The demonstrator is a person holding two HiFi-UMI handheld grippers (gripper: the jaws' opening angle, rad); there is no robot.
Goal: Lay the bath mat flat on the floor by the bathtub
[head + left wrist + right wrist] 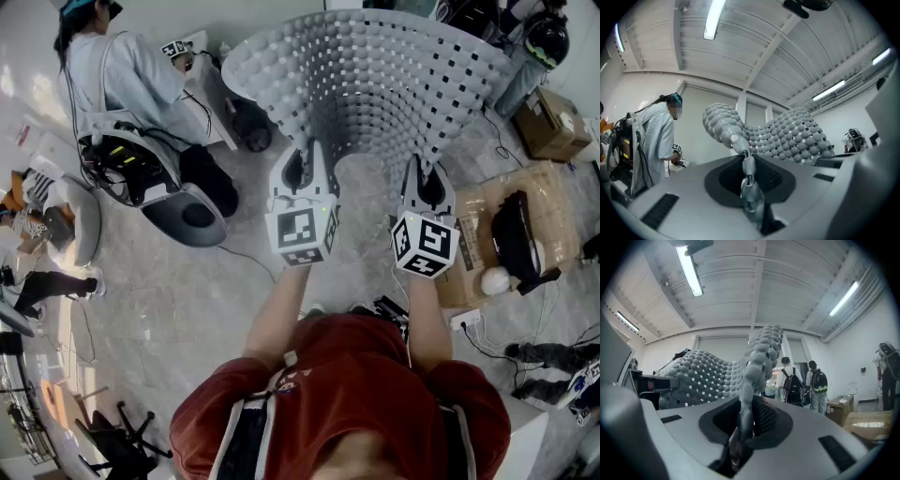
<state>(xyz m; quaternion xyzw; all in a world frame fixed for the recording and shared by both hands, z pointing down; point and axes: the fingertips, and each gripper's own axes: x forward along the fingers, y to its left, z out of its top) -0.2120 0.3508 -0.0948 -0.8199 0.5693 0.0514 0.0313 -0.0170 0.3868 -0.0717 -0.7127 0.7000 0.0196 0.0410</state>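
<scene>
Bath mat point(375, 84): near edge hidden, clamped inside left hand-held gripper point(305, 161) and right hand-held gripper point(424, 174).

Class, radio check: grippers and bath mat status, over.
Left gripper, right gripper: both shut on bath mat edge. Mat held up, not on floor. Cardboard at right.

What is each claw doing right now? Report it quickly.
Left claw: closed, pinching the edge of the bath mat.
Right claw: closed, pinching the same mat's edge.
</scene>
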